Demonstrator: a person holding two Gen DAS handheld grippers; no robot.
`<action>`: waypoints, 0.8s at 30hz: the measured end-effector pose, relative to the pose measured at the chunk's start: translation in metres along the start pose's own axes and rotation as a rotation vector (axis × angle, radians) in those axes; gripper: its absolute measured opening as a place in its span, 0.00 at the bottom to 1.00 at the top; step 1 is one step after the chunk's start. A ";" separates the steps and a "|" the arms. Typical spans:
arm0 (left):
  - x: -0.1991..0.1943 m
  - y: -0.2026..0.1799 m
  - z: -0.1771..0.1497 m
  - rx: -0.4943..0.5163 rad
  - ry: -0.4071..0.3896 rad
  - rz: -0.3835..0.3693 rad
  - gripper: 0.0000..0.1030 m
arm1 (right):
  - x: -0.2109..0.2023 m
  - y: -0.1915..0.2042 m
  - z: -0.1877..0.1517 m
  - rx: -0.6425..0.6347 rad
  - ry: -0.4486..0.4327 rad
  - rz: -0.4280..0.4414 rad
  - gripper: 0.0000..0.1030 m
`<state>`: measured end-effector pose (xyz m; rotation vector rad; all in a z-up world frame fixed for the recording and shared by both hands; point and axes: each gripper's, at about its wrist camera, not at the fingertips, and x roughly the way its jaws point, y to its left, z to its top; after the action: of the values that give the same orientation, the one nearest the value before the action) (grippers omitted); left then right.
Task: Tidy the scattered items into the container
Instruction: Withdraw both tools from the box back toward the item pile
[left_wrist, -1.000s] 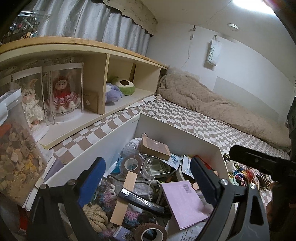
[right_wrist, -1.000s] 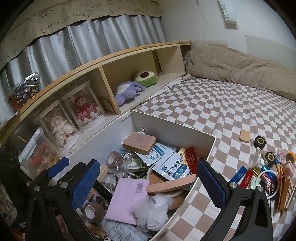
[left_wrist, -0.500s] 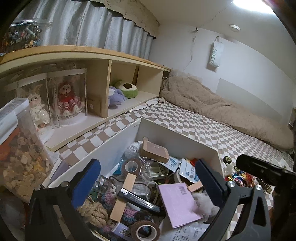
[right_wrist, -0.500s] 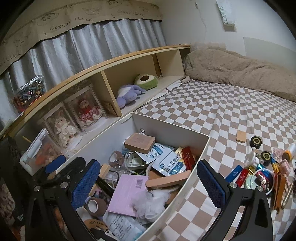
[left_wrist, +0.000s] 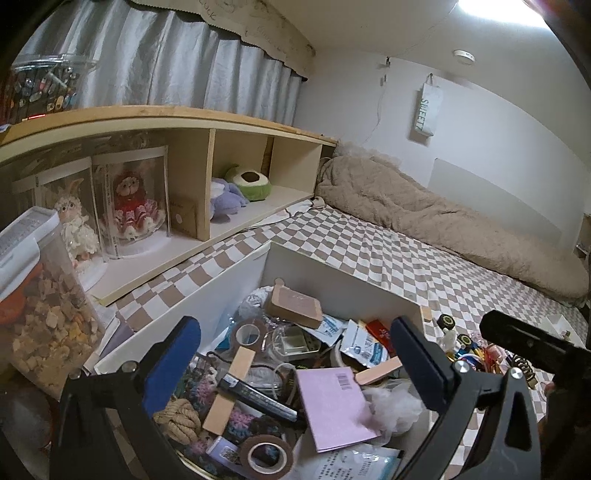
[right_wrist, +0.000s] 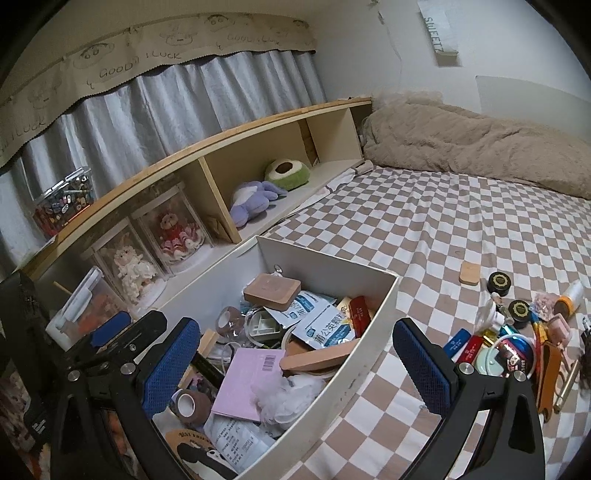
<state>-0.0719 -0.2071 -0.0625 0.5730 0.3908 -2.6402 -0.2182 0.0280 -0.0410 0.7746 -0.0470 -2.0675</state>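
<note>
Left wrist view: left claw (left_wrist: 295, 354) spread wide, nothing between its blue pads, hovering over the white rectangular cardboard box (left_wrist: 343, 284) on the brown-and-white checkered bed (left_wrist: 369, 243). Inside the box, a pink paper booklet with a barcode (left_wrist: 332, 406), a brown tape roll (left_wrist: 266, 456), a tan flat wooden block (left_wrist: 295, 306), a coil of beige rope (left_wrist: 177, 421). Right of the box, a cluster of small colourful items (left_wrist: 465, 347) lying loose on the bed.

Right wrist view: right claw (right_wrist: 295, 358) likewise released and empty, straddling the box's near right wall (right_wrist: 332, 398). Scattered to the right, still outside on the bed: two black round lidded jars (right_wrist: 499, 283), a small tan wooden tile (right_wrist: 470, 277), a red flat case (right_wrist: 471, 349) beside a blue one. Left claw's blue pad (right_wrist: 110, 325) visible at the left edge.
</note>
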 end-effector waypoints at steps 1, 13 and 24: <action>0.000 -0.002 0.001 -0.006 0.003 -0.013 1.00 | -0.003 -0.002 0.000 0.002 -0.004 0.001 1.00; 0.005 -0.048 -0.001 0.032 0.028 -0.076 1.00 | -0.047 -0.028 0.002 -0.026 -0.057 -0.052 1.00; 0.010 -0.116 -0.010 0.108 0.056 -0.163 1.00 | -0.095 -0.084 -0.006 0.016 -0.095 -0.151 1.00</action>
<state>-0.1286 -0.1047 -0.0547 0.6777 0.3250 -2.8204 -0.2396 0.1516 -0.0239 0.7072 -0.0597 -2.2492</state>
